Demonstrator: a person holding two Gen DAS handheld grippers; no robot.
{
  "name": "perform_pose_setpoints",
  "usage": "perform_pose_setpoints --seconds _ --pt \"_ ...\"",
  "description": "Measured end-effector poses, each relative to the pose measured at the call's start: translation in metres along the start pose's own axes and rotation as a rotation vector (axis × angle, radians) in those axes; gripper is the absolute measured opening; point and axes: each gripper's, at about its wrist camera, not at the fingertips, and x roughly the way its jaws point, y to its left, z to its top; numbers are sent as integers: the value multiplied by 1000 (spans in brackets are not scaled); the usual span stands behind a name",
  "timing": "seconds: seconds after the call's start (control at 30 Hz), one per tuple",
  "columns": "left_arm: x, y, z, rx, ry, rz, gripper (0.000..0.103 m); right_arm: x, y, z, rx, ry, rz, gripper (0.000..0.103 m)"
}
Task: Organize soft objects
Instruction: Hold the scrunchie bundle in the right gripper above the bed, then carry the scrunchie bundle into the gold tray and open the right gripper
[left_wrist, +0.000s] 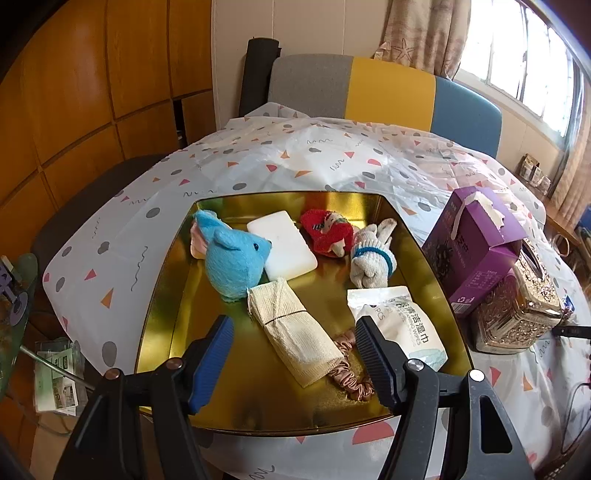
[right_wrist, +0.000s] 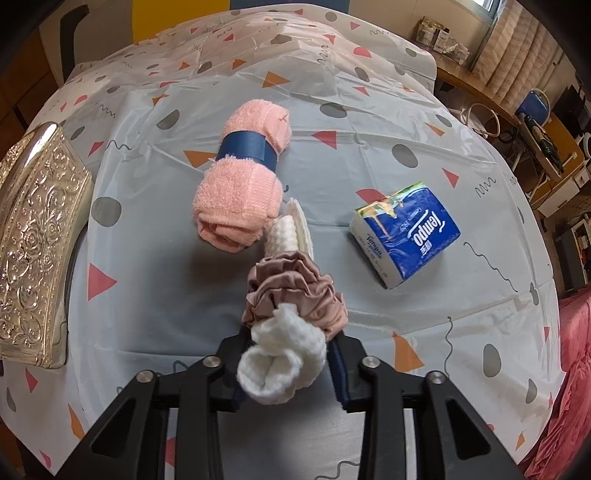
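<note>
A gold tray (left_wrist: 177, 295) holds a blue plush (left_wrist: 232, 258), a white pad (left_wrist: 282, 243), a red doll cloth (left_wrist: 327, 230), a grey sock roll (left_wrist: 371, 258), a beige folded cloth (left_wrist: 295, 332), a pink scrunchie (left_wrist: 351, 380) and a wipes pack (left_wrist: 402, 325). My left gripper (left_wrist: 295, 325) hovers open over the tray's near side, touching nothing. My right gripper (right_wrist: 291, 332) is shut on a white rolled cloth (right_wrist: 284, 362) that has a mauve scrunchie (right_wrist: 295, 288) around its middle. Beyond it on the tablecloth lie a pink towel roll (right_wrist: 240, 184) with a blue band and a blue tissue pack (right_wrist: 406, 232).
A purple carton (left_wrist: 472, 243) and an ornate gold tissue box (left_wrist: 517, 306) (right_wrist: 33, 240) stand right of the tray. Chairs (left_wrist: 388, 92) sit at the table's far edge. A cable (left_wrist: 572, 332) lies at the right. The patterned tablecloth (right_wrist: 147, 295) covers the whole table.
</note>
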Motion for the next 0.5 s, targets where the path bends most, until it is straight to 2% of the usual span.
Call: perform_pose_setpoints --seconds 0.1,0.5 --pt "2 0 -2 -1 6 -4 69 2 -1 0 -11 0 -14 27" --pt "8 19 -5 -56 34 -19 69 3 -3 0 28 11 36 27"
